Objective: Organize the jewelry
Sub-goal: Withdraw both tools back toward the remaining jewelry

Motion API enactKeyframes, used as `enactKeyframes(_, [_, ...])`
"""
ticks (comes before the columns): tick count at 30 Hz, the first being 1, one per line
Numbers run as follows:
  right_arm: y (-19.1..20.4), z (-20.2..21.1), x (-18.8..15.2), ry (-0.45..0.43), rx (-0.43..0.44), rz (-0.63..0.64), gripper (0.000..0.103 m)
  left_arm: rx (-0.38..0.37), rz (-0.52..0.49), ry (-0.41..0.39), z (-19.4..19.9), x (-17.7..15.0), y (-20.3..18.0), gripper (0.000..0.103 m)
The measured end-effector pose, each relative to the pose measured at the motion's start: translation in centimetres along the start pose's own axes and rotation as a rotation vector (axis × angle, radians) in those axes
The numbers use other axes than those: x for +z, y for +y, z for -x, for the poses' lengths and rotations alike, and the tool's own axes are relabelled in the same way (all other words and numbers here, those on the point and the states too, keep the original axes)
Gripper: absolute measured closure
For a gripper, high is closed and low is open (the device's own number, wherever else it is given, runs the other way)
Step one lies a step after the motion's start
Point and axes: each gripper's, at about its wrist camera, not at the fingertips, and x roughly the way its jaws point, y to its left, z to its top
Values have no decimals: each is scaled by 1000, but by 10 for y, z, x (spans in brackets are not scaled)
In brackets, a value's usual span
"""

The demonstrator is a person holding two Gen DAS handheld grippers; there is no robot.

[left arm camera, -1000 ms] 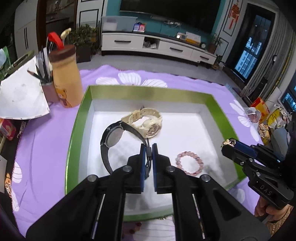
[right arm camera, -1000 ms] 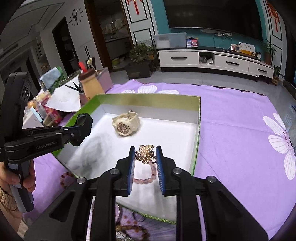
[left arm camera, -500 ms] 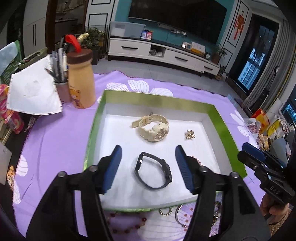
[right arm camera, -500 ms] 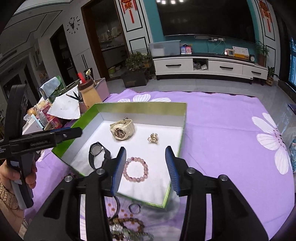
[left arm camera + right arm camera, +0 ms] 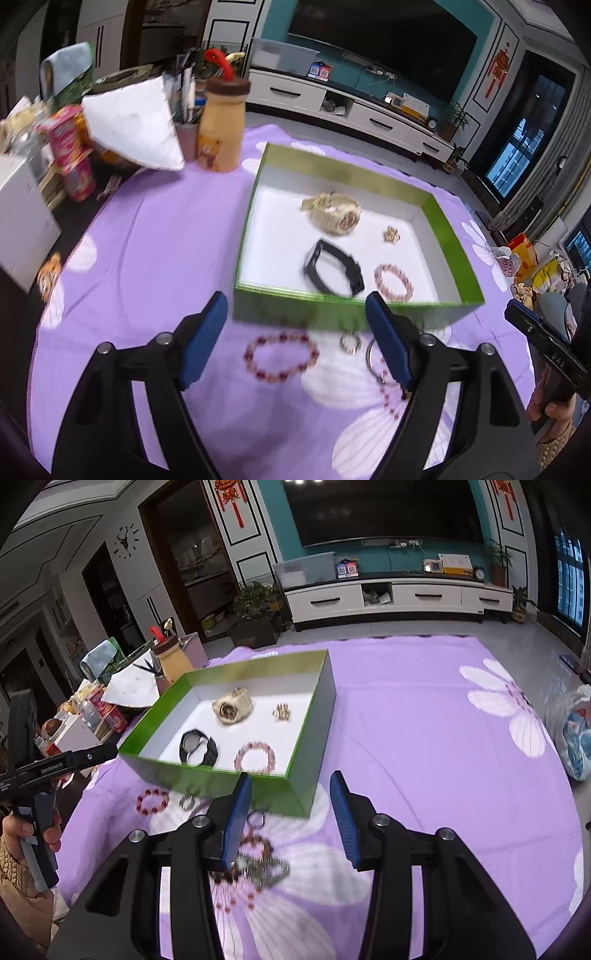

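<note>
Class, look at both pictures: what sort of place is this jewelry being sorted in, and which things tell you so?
Most likely a home living room. A large wall-mounted television hangs above a long white TV cabinet, a wall clock hangs by a doorway, and the table wears a purple flowered cloth.

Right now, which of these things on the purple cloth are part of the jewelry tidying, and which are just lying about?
Part of the job:
- green box
- cream watch
- black watch
- gold brooch
- pink bead bracelet
- dark red bead bracelet, outside the box
- small ring, outside the box

Just lying about:
- bear bottle
- pen cup
- white paper
- pink cans
</note>
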Motion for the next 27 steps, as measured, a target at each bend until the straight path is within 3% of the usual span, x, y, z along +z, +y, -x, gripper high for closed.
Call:
enactKeyframes(8, [14, 12, -31, 52, 14, 35, 58, -18, 46, 31, 18, -41, 6, 19])
enactKeyframes(14, [30, 8, -57, 112, 23, 107, 58, -72, 84, 61, 25, -70, 0, 19])
enactKeyframes(19, [39, -1, -70, 141, -3, 177, 58, -83, 36, 110, 21, -94, -16, 19])
enactKeyframes(27, [42, -23, -77, 166, -8, 226, 59, -98, 32, 146, 12, -102, -20, 19])
